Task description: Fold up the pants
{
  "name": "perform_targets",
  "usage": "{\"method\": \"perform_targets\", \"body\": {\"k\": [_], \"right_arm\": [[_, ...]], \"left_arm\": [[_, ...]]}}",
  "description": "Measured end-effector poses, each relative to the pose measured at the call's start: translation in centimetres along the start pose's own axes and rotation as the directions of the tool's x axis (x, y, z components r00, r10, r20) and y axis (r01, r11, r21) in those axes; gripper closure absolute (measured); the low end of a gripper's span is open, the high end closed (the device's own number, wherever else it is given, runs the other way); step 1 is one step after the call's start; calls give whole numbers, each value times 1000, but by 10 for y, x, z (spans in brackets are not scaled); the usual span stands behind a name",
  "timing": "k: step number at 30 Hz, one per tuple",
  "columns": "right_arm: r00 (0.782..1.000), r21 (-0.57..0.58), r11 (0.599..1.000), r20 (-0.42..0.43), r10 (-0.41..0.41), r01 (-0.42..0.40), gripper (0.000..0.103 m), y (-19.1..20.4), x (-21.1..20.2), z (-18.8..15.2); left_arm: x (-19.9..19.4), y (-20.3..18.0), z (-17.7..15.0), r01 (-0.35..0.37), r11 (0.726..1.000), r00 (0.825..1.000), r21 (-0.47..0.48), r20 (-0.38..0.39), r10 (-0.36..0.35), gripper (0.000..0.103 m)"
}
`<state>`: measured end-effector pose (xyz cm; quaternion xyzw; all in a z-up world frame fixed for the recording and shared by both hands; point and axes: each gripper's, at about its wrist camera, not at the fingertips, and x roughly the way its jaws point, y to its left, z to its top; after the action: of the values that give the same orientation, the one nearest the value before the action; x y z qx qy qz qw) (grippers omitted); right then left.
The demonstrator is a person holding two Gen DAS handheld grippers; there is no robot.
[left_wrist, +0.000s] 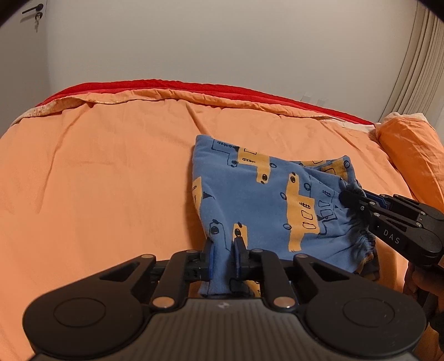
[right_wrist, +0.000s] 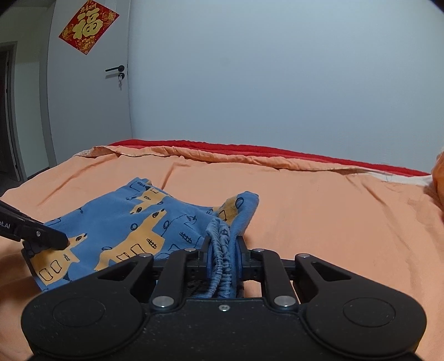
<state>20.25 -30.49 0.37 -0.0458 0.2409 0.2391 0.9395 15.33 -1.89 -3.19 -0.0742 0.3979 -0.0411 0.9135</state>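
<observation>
Blue pants (left_wrist: 266, 200) with an orange and dark print lie folded on the orange bedcover (left_wrist: 97, 180). My left gripper (left_wrist: 224, 244) is shut on the near left edge of the pants. My right gripper (left_wrist: 350, 197) enters from the right and is shut on the gathered elastic waistband. In the right wrist view the right gripper (right_wrist: 222, 244) pinches the bunched waistband (right_wrist: 220, 250), the pants (right_wrist: 125, 222) spread to the left, and the left gripper (right_wrist: 62, 241) holds their left edge.
An orange pillow (left_wrist: 410, 155) lies at the right. A red sheet (left_wrist: 194, 86) shows along the bed's far edge by the wall. A door with a handle (right_wrist: 115, 69) and a red decoration (right_wrist: 88, 26) stands at the left.
</observation>
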Motion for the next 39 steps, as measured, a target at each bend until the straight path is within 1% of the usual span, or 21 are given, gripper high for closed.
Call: {"method": "perform_targets", "body": {"k": [4, 8, 10, 14, 17, 20, 21, 24, 26, 28, 30, 31, 34, 35, 36, 37, 38, 39], "right_arm": [[1000, -27, 1000, 27, -12, 12, 88, 5, -6, 1], [998, -66, 998, 64, -20, 24, 88, 11, -12, 3], [996, -66, 997, 88, -24, 30, 89, 11, -16, 6], [986, -75, 995, 156, -56, 69, 89, 3, -22, 20], [974, -64, 991, 205, -99, 114, 89, -11, -21, 32], [963, -21, 988, 227, -144, 153, 89, -30, -12, 43], [963, -13, 988, 225, -149, 156, 89, -36, -7, 46], [968, 3, 989, 205, -146, 149, 89, -53, 16, 50], [978, 10, 992, 165, -129, 129, 88, -64, 34, 47], [988, 24, 994, 109, -109, 107, 88, -71, 51, 40], [991, 18, 992, 46, -127, 126, 88, -75, 66, 26], [991, 21, 991, 29, -131, 131, 87, -78, 71, 20], [994, 97, 989, 7, -109, 108, 81, -89, 75, 13], [994, 110, 988, 7, -107, 106, 79, -91, 76, 14], [994, 117, 987, 6, -112, 110, 72, -91, 76, 14], [992, 124, 985, 5, -123, 121, 66, -91, 75, 13], [991, 129, 983, 3, -132, 131, 55, -92, 75, 12], [991, 136, 982, 1, -135, 133, 46, -92, 75, 12]], "left_arm": [[-8, -5, 1, 6, 999, 999, 43, 39, -8, 91], [-16, -14, 6, 8, 993, 997, 119, 76, -18, 92], [-19, -19, 14, 15, 989, 996, 150, 85, -28, 92], [-25, -35, 34, 20, 979, 989, 201, 142, -49, 93], [-17, -51, 52, 21, 969, 981, 246, 184, -68, 93], [4, -60, 66, 38, 963, 972, 267, 216, -98, 93], [13, -60, 70, 42, 965, 972, 260, 214, -100, 93], [50, -55, 81, 50, 975, 982, 218, 166, -88, 92], [71, -49, 84, 44, 979, 989, 201, 130, -71, 92], [88, -43, 83, 16, 981, 995, 192, 90, -34, 93], [98, -37, 77, 15, 987, 998, 161, 56, -24, 93], [100, -36, 73, 20, 988, 998, 155, 56, -29, 93], [97, -36, 65, 7, 985, 997, 174, 74, -20, 90], [96, -37, 64, 1, 984, 997, 177, 75, -14, 87], [98, -37, 66, -4, 985, 997, 175, 71, -9, 83], [98, -37, 66, -3, 985, 998, 172, 62, -8, 71], [98, -37, 68, -3, 987, 999, 162, 52, -6, 58], [96, -36, 68, 1, 989, 999, 150, 46, -8, 50]]}}
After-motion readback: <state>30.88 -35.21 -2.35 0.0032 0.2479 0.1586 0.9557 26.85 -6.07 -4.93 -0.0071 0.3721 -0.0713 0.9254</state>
